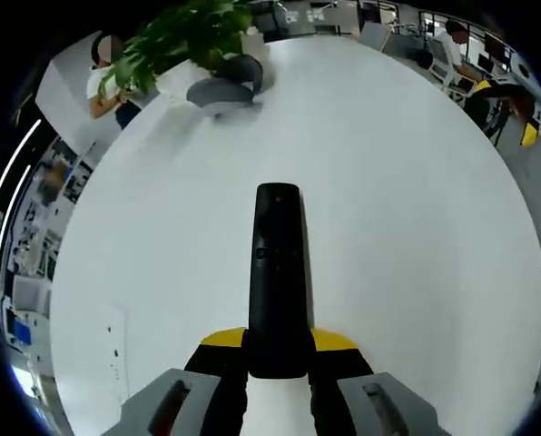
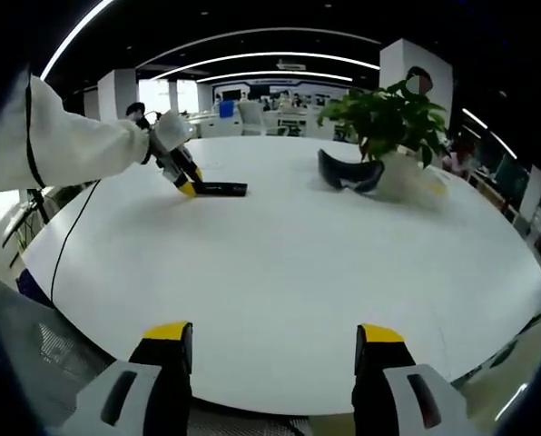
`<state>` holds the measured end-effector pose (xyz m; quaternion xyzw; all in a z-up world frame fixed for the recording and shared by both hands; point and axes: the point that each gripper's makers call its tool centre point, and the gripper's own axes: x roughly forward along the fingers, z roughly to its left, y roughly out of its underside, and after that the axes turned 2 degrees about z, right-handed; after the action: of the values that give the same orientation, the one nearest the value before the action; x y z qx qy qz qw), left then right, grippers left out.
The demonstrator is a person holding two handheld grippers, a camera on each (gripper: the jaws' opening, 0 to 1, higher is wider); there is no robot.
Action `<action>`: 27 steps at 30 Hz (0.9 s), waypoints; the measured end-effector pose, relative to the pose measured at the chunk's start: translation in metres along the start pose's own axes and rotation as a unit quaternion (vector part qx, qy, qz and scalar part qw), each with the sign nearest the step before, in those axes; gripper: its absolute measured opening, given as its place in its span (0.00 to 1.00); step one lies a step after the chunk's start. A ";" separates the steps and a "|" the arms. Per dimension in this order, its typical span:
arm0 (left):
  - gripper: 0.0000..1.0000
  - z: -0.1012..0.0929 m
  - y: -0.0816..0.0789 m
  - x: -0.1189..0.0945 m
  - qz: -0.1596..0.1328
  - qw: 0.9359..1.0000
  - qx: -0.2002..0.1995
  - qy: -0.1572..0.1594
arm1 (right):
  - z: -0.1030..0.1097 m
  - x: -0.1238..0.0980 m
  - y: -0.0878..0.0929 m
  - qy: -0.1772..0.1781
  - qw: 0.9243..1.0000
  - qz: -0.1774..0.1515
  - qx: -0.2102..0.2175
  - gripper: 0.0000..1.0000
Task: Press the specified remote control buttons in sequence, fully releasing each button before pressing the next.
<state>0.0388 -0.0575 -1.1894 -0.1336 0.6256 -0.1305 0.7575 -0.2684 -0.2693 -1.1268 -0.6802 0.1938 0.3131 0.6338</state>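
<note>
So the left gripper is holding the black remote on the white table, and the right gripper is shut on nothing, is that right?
Not quite. The right gripper is open, not shut: the right gripper view shows its yellow-tipped jaws standing wide apart over the white table with nothing between them. The rest holds: the left gripper grips the black remote, as the left gripper view shows.

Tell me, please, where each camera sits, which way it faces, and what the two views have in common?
Left gripper view: rides the left gripper, looking along its fingers down the black remote they clamp, toward the potted plant.
Right gripper view: rides the right gripper, fingers apart, facing across the white table; a white sleeve shows.
Shared: remote, plant, table, left gripper.
</note>
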 end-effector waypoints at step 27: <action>0.94 -0.008 0.016 -0.036 -0.093 0.948 -0.260 -0.159 | -0.002 -0.003 -0.009 0.007 1.000 -0.026 0.002 0.78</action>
<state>0.0245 -0.0301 -1.1635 -0.4021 0.4941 -0.0104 0.7708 -0.2644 -0.2709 -1.1183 -0.6858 0.1809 0.2913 0.6419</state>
